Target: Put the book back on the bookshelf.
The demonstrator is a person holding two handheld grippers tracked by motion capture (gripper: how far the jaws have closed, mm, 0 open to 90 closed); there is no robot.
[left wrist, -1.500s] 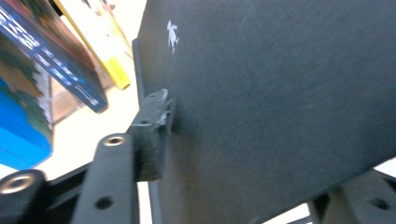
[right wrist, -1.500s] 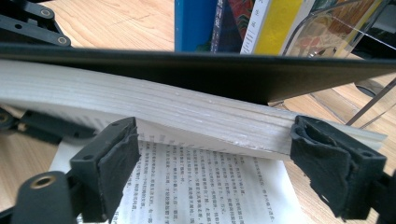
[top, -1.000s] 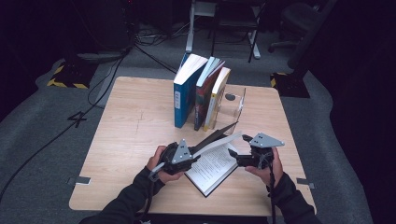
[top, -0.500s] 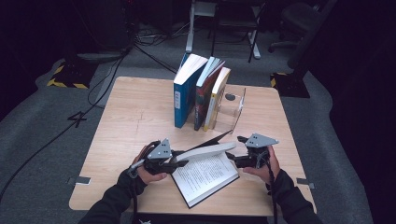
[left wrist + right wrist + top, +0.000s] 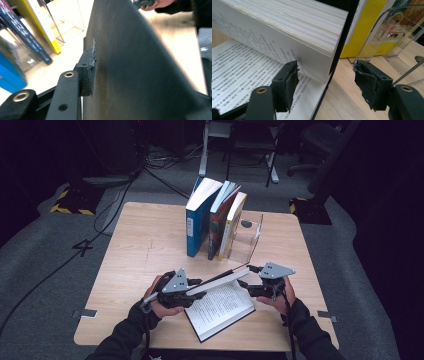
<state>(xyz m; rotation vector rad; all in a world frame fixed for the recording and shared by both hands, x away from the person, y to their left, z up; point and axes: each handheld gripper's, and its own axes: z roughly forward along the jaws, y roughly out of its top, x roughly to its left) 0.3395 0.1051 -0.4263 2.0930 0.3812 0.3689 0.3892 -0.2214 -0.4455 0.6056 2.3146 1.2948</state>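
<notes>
Book (image 5: 220,307) on counter (image 5: 140,250), half closed: we hold its cover against left tool (image 5: 192,287); right tool (image 5: 245,284), just narrowing, brackets the pages unpinched; shelving remains.

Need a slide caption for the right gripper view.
Right gripper straddling the raised half of the open book, fingers not yet pressing.

A black-covered book (image 5: 220,307) lies open near the front edge of the table (image 5: 145,255), its lower half flat with pages of small printed text facing up. Its upper half, a thick block of cream pages under the black cover (image 5: 140,62), is raised at a shallow slant above the flat page. It sits just in front of 3 upright books.
</notes>
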